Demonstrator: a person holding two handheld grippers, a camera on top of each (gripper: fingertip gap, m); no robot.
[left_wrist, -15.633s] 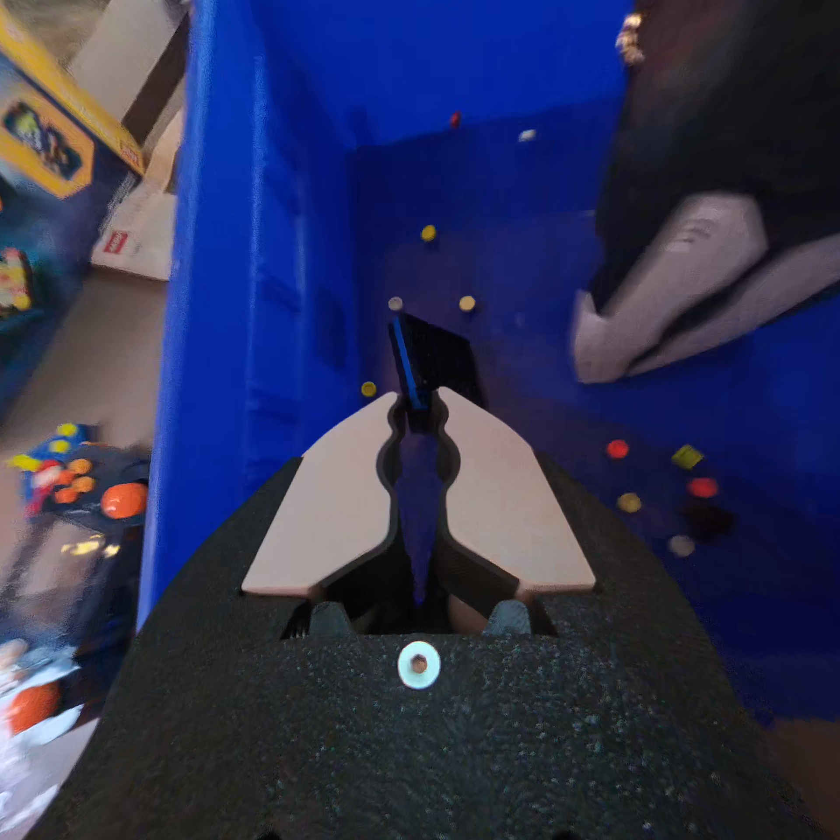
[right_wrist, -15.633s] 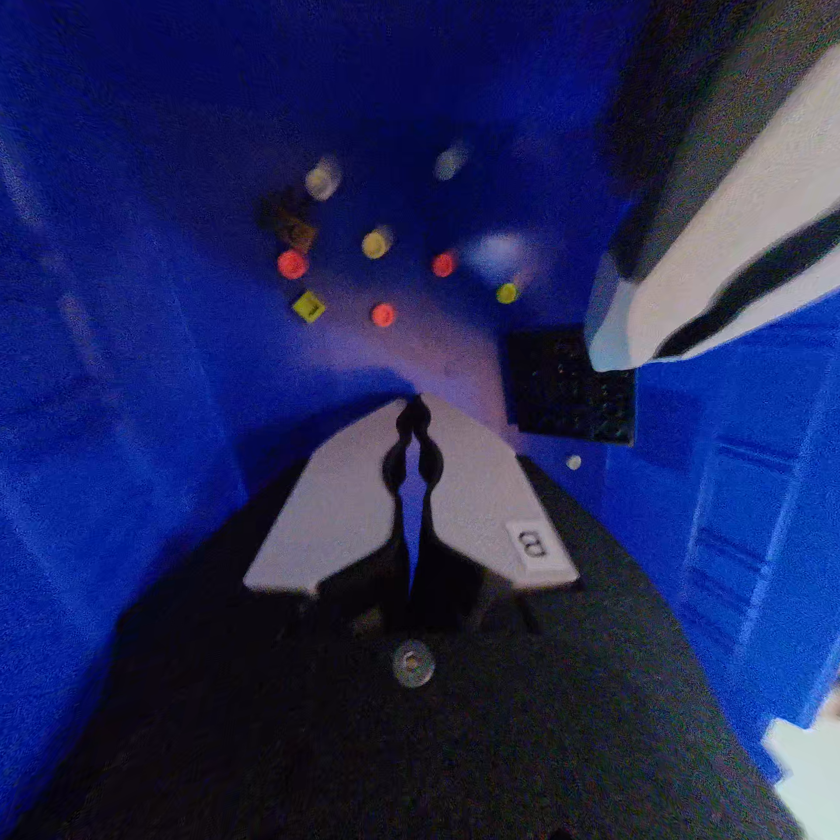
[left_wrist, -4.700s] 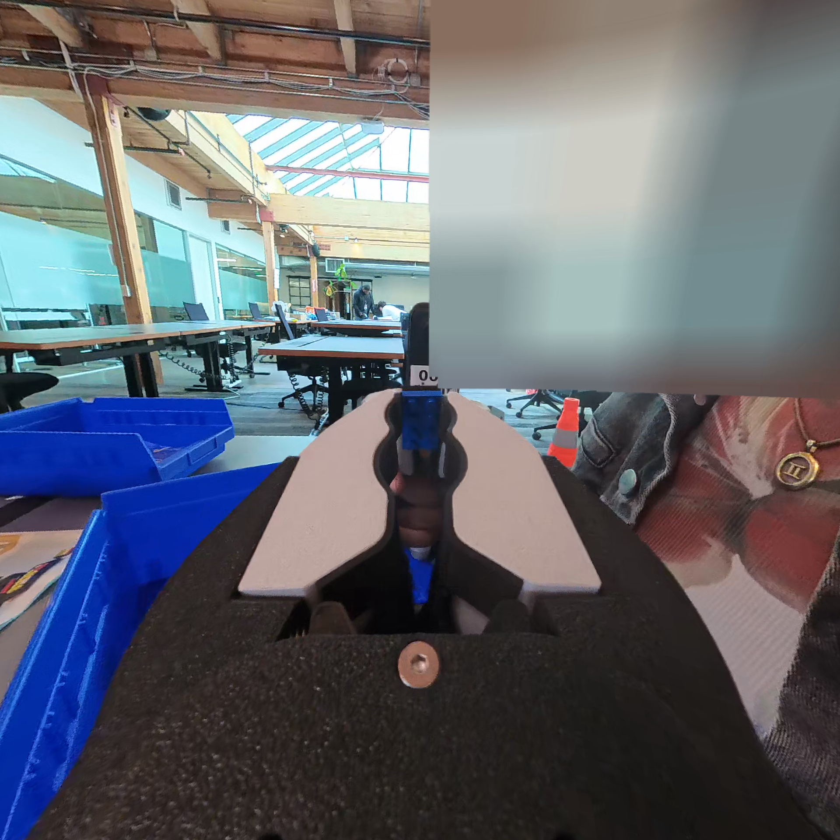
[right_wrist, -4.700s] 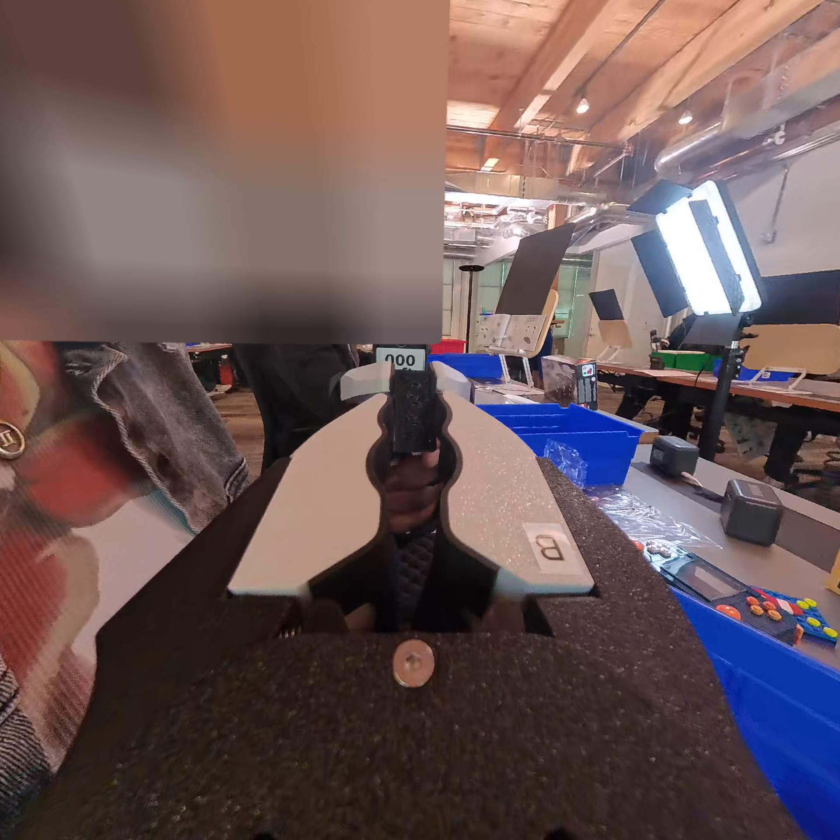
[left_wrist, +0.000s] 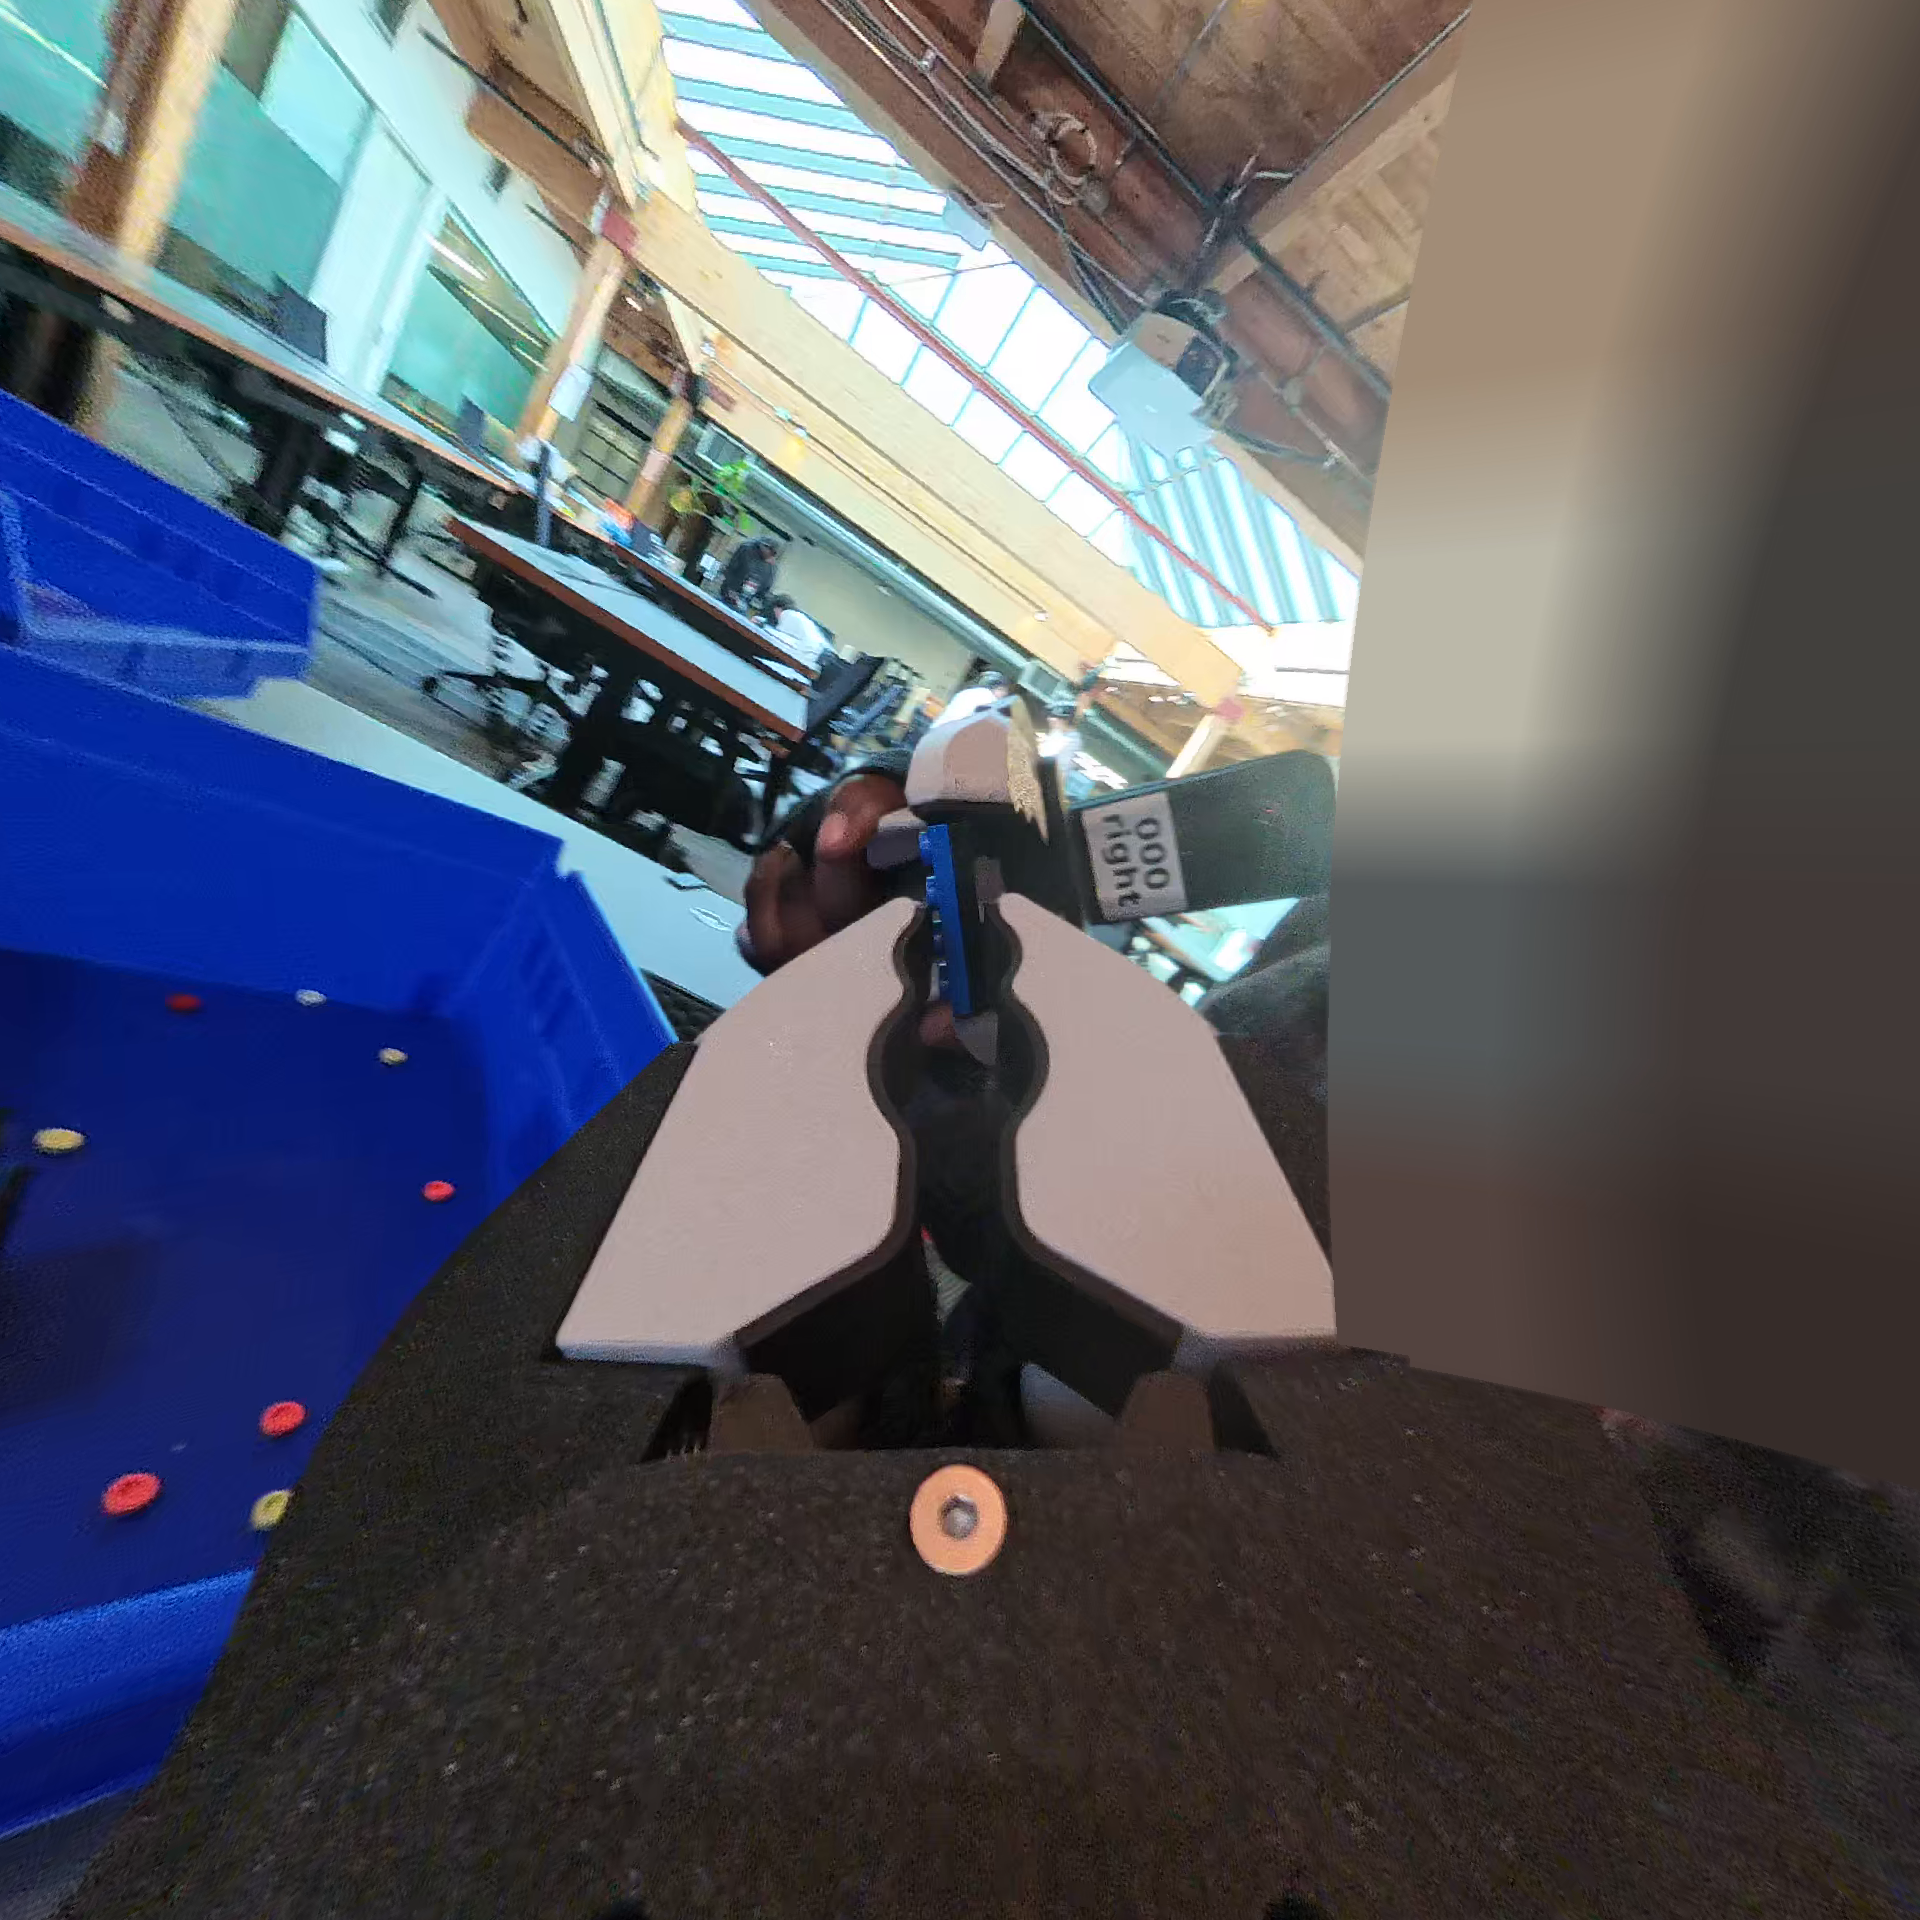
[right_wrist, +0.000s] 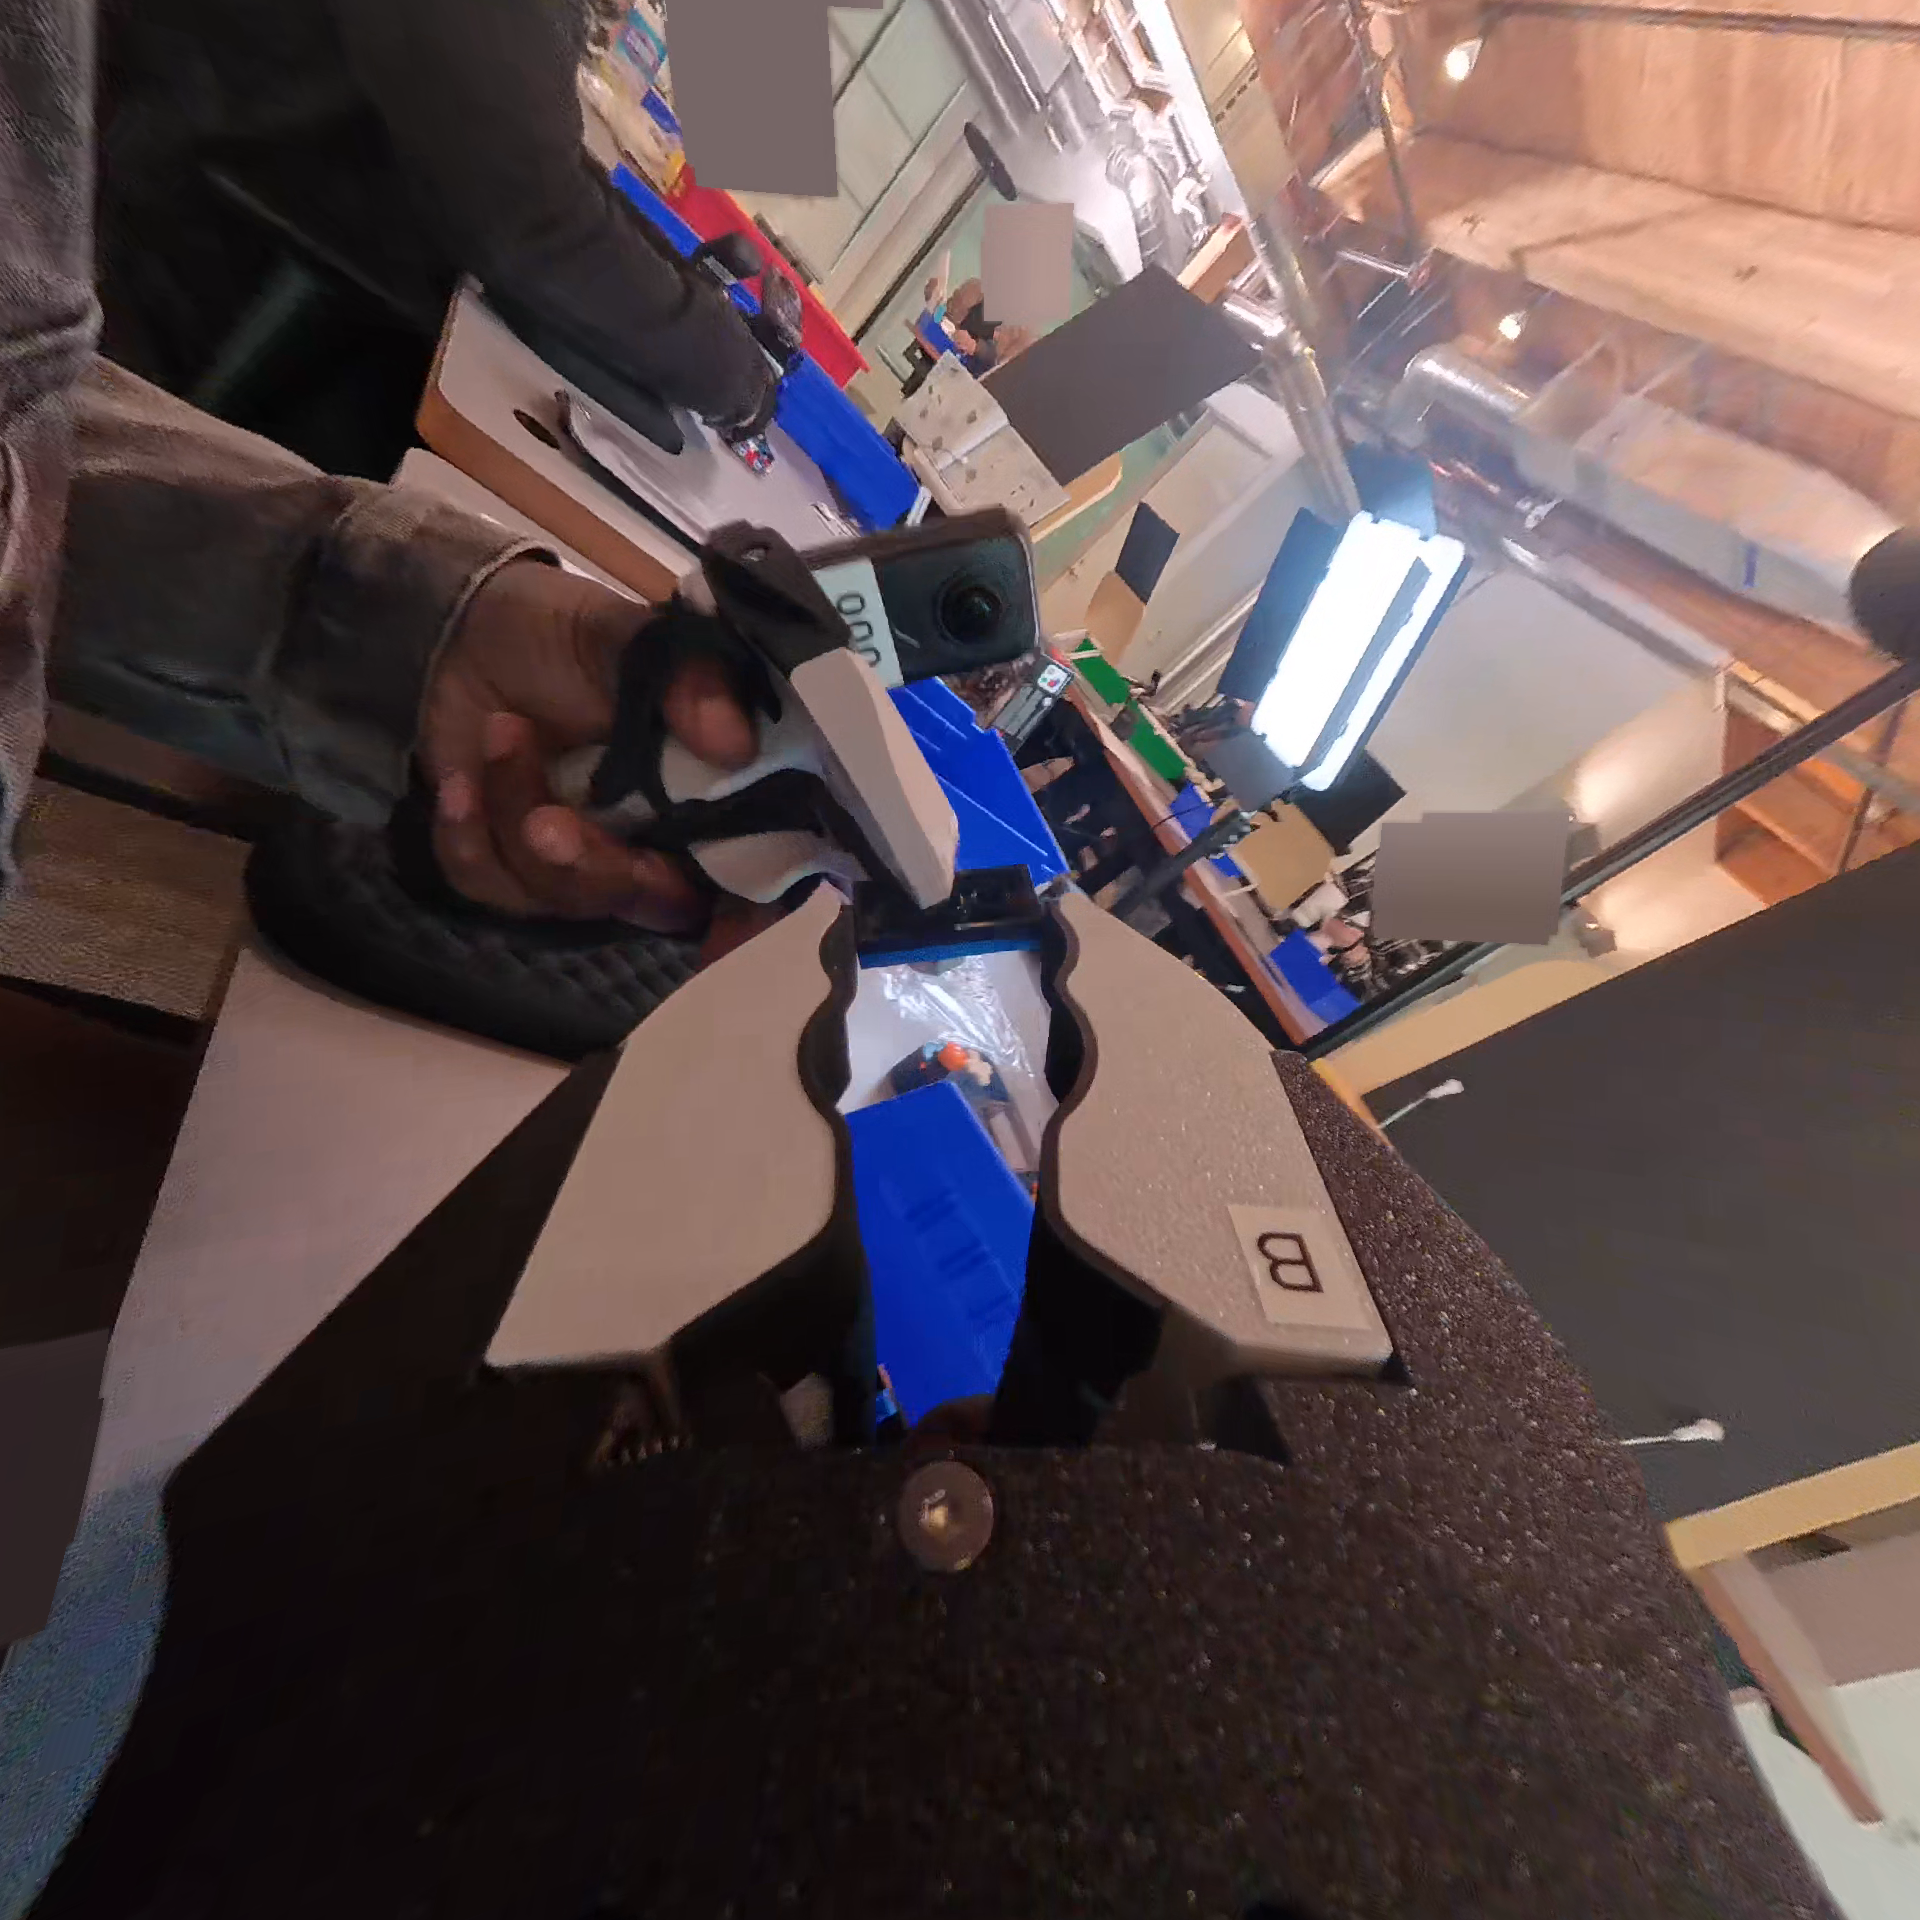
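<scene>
— What do we hold in our left gripper (left_wrist: 961, 914)?
— A blue plate (left_wrist: 951, 925), pinched on edge at the tips.
— And our right gripper (right_wrist: 948, 914)?
— It grips a black plate (right_wrist: 951, 899) stacked on the blue one, we think; it's dark there.
— Anything nearby?
— A blue bin (left_wrist: 239, 1122) sits down left of the left gripper.

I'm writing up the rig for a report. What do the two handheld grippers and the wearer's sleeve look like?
Each gripper, left and right, has two pale grey, wavy-edged fingers on a speckled black foam-like body with a round screw washer. The right one's finger carries a small white letter sticker. A labelled black camera tops the left gripper. The sleeve is grey denim.
</scene>
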